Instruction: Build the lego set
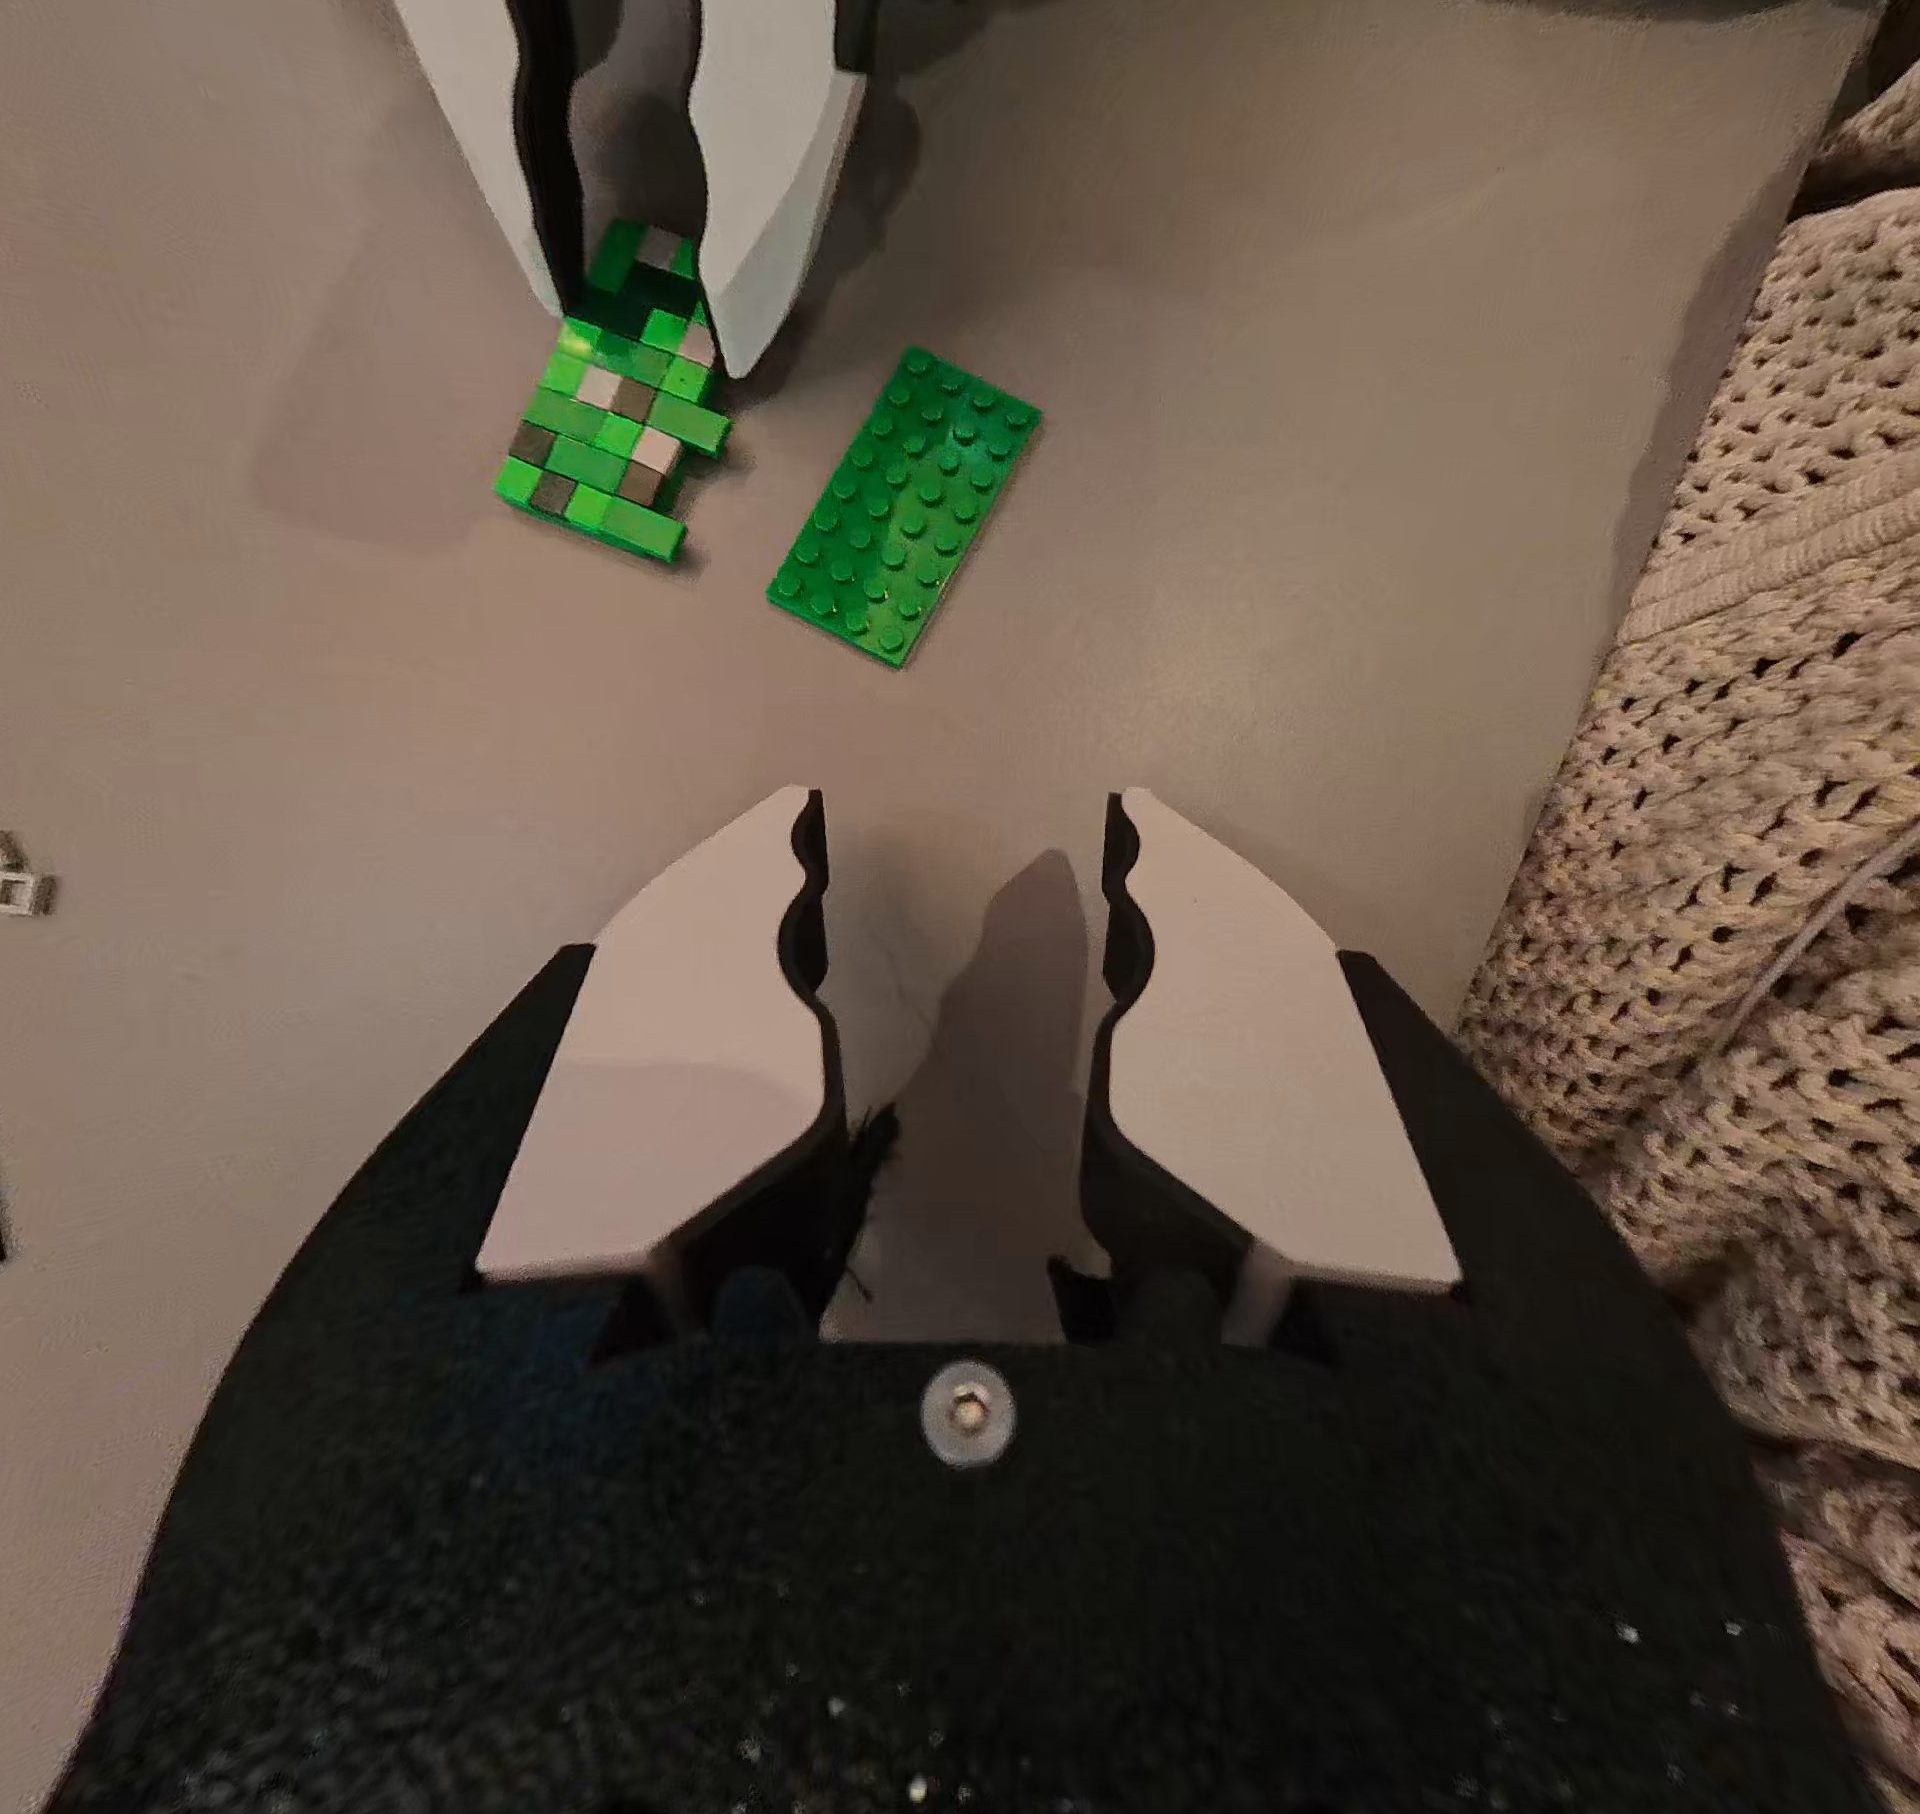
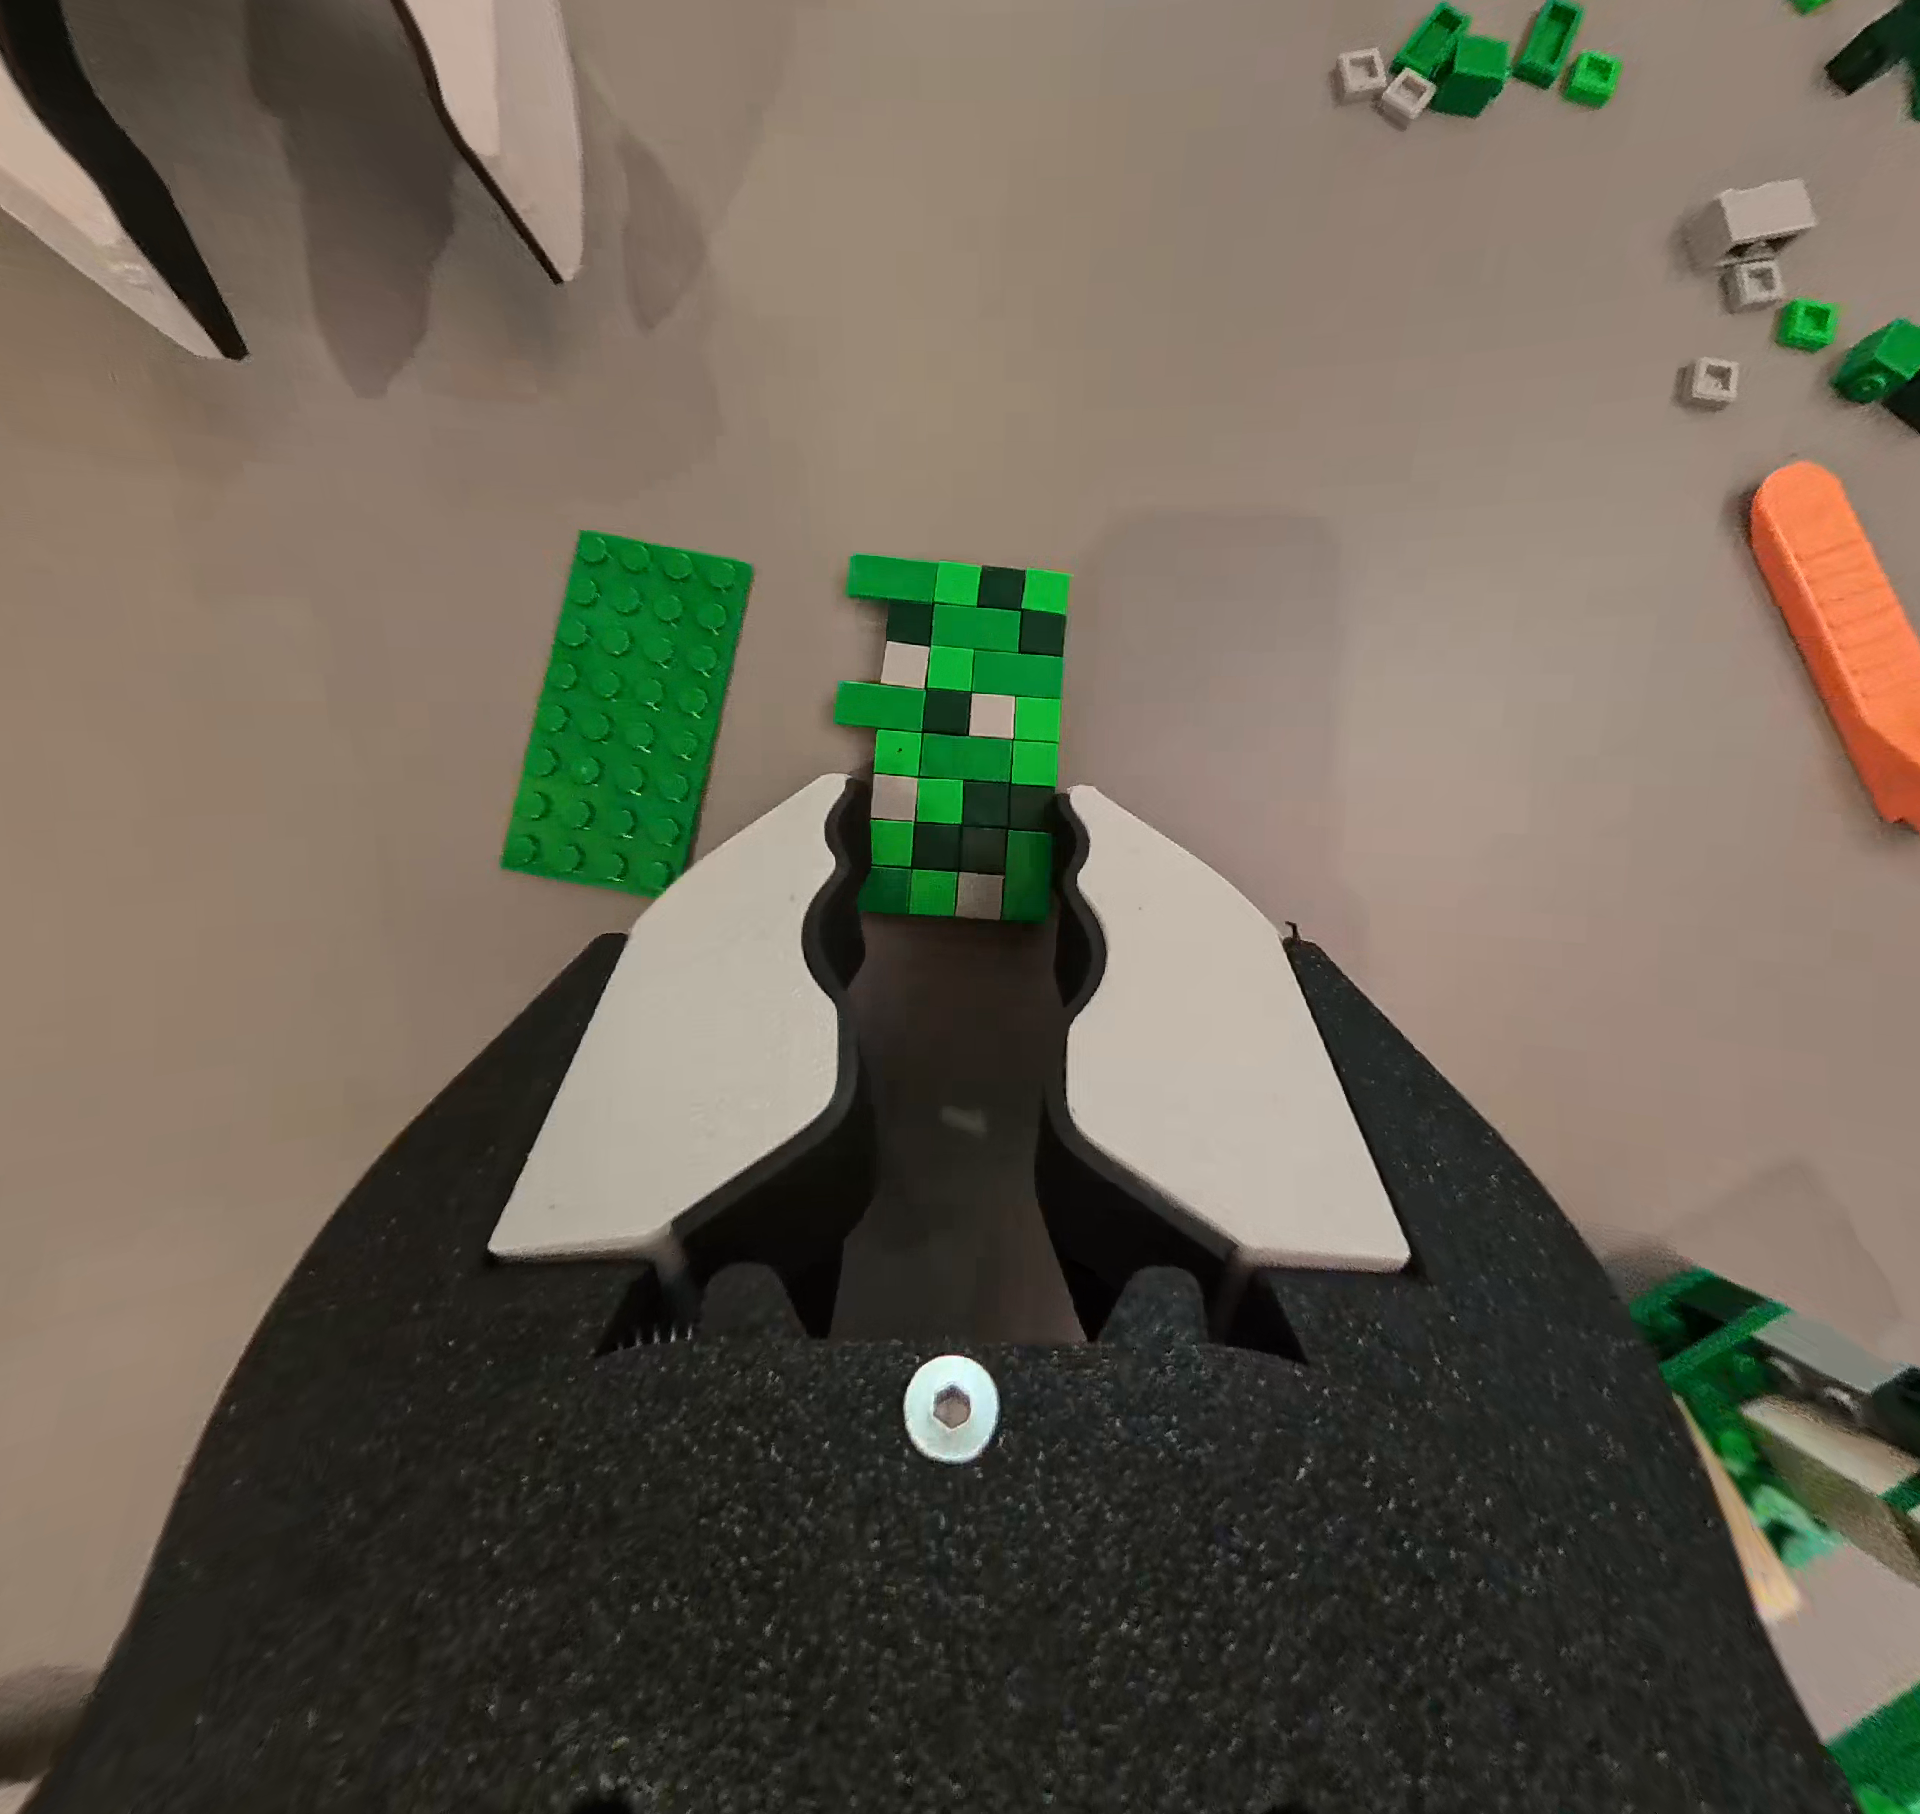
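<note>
The right gripper (image 2: 958, 808) clasped the near end of the tiled green-and-grey lego panel (image 2: 961, 725), which lay on the grey table (image 2: 1299, 725). A studded green plate (image 2: 629, 715) lay just left of its jaws. The left gripper (image 1: 964, 808) hovered released, jaws apart over bare table.

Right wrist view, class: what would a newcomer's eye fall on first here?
The tiled green, grey and dark-green panel at centre, its near end between the right gripper jaws. Beside it, to the left, lies a plain green studded plate. An orange brick separator lies at the right edge.
</note>
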A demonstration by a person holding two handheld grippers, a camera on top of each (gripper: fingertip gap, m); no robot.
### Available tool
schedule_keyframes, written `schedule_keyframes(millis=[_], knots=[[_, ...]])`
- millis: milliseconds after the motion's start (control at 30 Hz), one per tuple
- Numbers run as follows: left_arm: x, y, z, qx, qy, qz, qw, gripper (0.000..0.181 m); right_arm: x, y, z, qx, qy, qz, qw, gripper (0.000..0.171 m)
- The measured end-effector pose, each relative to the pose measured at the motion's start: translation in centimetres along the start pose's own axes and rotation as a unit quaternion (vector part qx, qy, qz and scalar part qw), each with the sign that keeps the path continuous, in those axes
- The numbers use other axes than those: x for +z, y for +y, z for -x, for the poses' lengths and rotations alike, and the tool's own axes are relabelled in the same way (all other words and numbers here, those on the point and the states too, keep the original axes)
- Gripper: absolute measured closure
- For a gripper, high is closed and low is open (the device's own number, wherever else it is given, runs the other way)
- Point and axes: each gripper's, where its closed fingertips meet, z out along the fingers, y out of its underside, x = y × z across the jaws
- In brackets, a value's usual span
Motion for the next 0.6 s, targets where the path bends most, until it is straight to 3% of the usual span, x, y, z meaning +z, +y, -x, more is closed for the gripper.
schedule_keyframes(millis=[200,600], knots=[[-0.1,-0.8,0.4,0.014,-0.019,-0.032,0.999,0.131,-1.3,-1.1,1.5,0.027,-0.005,-0.043,0.999,0.138],[0.5,-1.0,0.3,0.019,-0.014,-0.035,0.999,0.130,-0.5,-0.8,3.3,0.079,-0.036,-0.049,0.995,0.138]])
